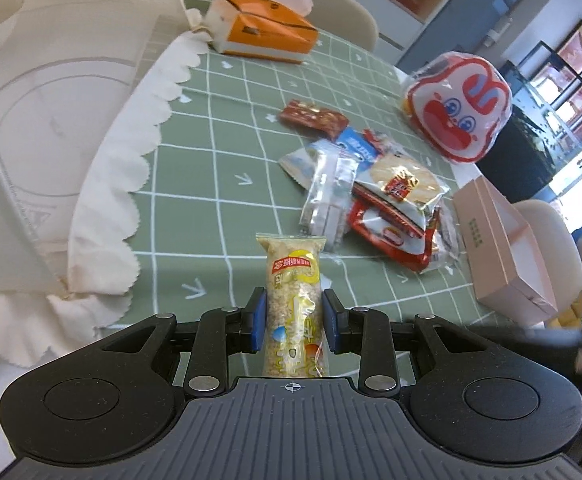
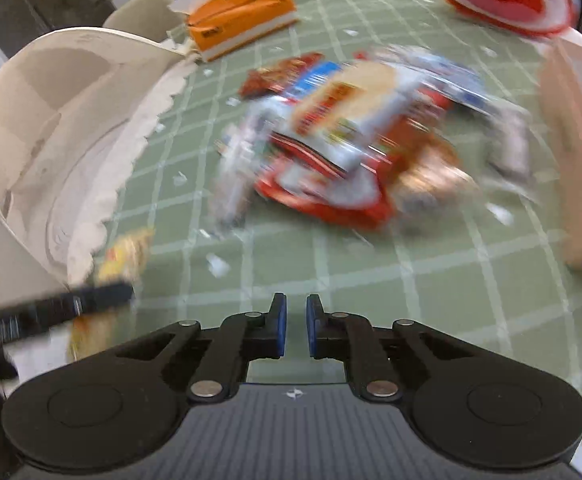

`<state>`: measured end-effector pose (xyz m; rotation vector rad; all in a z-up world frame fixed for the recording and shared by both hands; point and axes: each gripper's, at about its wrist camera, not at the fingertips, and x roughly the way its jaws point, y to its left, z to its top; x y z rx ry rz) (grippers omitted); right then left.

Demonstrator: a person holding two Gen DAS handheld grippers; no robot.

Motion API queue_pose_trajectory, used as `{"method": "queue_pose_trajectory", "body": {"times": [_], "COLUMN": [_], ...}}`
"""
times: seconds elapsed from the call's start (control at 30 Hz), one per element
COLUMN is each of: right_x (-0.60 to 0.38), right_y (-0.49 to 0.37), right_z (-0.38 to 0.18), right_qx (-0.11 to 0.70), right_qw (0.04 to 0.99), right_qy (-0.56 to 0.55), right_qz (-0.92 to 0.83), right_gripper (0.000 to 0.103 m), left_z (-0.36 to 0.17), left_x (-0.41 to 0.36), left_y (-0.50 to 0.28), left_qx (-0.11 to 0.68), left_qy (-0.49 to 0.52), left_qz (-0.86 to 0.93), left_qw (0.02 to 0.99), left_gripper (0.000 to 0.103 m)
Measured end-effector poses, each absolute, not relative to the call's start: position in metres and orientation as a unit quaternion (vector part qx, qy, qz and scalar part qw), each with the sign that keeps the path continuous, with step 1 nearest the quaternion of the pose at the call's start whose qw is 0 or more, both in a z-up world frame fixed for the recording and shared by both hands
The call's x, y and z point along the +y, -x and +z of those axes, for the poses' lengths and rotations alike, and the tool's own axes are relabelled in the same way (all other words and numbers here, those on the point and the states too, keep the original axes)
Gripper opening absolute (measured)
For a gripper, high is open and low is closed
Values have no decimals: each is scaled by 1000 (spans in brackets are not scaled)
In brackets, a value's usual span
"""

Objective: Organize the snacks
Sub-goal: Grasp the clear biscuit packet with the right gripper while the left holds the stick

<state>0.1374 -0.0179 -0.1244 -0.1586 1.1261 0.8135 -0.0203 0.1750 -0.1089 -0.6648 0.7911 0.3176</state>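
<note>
- The left hand-held gripper (image 1: 294, 316) pinches a long clear snack bar (image 1: 294, 300), full of pale grains, with a yellow label.
- The right hand-held gripper (image 2: 295, 330) is pressed together, holding nothing.

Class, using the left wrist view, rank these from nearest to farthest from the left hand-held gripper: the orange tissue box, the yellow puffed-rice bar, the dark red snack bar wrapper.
1. Yellow puffed-rice bar: between the pads of the left hand-held gripper.
2. Dark red snack bar wrapper: mid-table, at the pile's far edge.
3. Orange tissue box: far side, upper left.
</note>
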Motion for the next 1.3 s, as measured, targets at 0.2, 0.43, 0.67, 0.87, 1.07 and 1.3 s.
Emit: {"method": "queue_pose_trajectory", "body": {"times": [0.2, 0.43, 0.67, 0.87, 1.07, 1.3], "right_x": [-56, -40, 14, 58, 116, 127], "right_y": [-141, -137, -119, -129, -134, -124], "right_z": [-132, -133, -125, -122, -127, -121], "right_qx": [528, 538, 526, 490, 452, 423], "right_qw": [763, 745, 752, 814, 831, 824], "right_qy": [-23, -76, 76, 22, 117, 189], "right_qz": [371, 386, 389, 311, 303, 326], "right_gripper": [37, 92, 102, 93, 67, 37], "left_z": [-115, -110, -104, -101, -97, -95], "left_x": [184, 191, 194, 199, 208, 209], "left_y": [17, 18, 21, 33, 56, 64], "left_qx": [377, 375, 372, 371, 362, 362], "left_qy": [328, 323, 317, 317, 324, 327], "left_qz": [166, 178, 181, 200, 225, 227], "left_qw": [850, 851, 853, 850, 845, 843], "left_gripper": [33, 33, 33, 33, 33, 33]}}
